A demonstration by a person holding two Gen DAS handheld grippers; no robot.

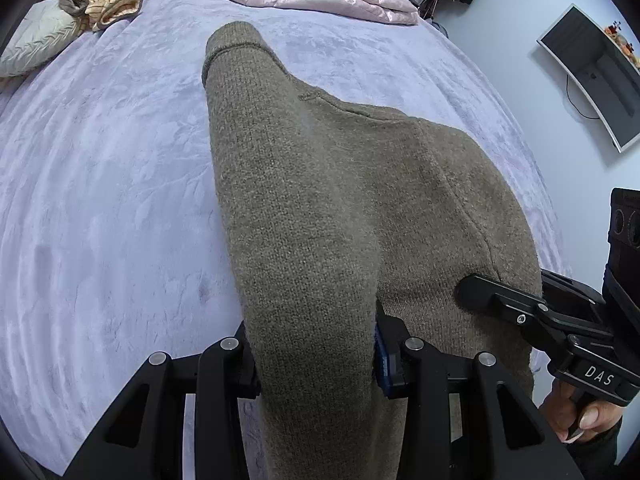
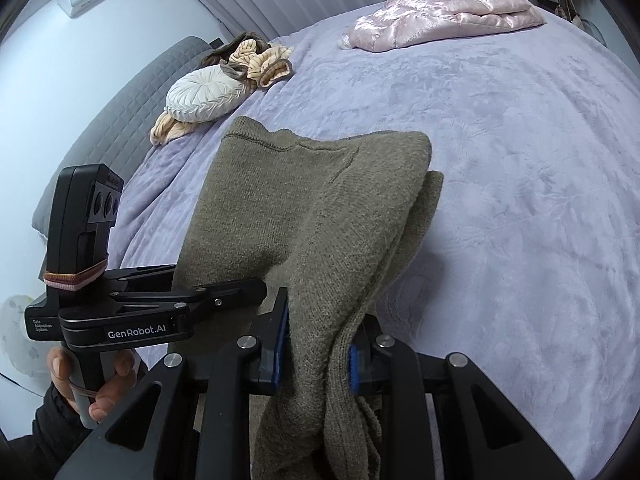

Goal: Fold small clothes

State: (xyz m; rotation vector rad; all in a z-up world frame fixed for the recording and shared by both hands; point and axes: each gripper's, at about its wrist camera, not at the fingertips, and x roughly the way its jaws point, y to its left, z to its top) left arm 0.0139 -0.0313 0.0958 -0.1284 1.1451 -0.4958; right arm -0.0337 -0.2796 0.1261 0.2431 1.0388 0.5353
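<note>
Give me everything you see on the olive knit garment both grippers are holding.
The olive knit garment is thick, fuzzy, wool-like knit with a stitched hem or cuff at its far end. It is folded into layers, draped forward onto the lilac blanket. The left gripper and right gripper each clamp its near edge, side by side; bunched layers sit between the right fingers.

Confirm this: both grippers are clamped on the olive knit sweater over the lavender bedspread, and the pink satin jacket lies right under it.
One thing is wrong. Both the left gripper and right gripper do clamp the sweater above the bedspread, but the pink jacket lies far off at the bed's far end, not under it, as the right wrist view shows.
</note>
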